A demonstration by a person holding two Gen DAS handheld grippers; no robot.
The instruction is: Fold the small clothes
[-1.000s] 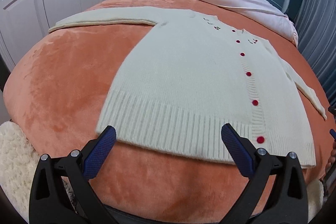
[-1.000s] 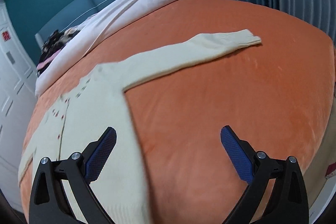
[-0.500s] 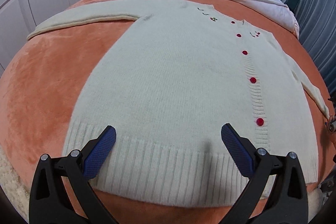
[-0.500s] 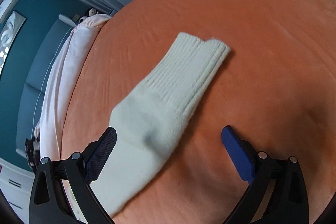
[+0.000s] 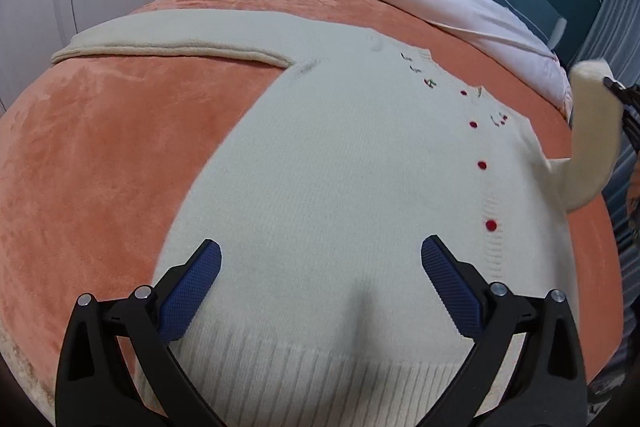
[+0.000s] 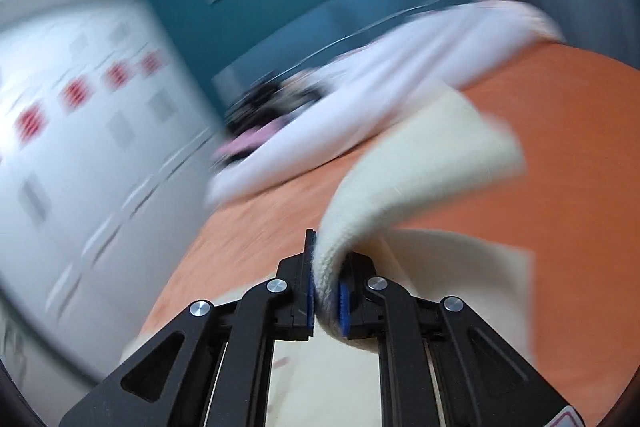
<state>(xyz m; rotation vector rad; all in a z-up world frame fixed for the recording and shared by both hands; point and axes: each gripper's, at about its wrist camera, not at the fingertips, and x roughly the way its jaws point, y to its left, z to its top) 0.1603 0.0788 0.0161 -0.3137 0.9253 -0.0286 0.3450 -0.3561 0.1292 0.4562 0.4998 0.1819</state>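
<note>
The big orange blanket [image 5: 100,155] covers the bed, and the cream sweater [image 5: 340,167] lies flat on it so it can be folded. Its long way runs from the ribbed bottom edge, close to the left gripper [image 5: 320,287], up to the neck near the pillows. The left gripper's blue fingers [image 5: 192,287] are wide apart above the bottom edge, holding nothing. The right gripper [image 6: 326,301] is pinched tight on one sleeve [image 6: 420,171], lifting it, probably to fold it over the middle.
</note>
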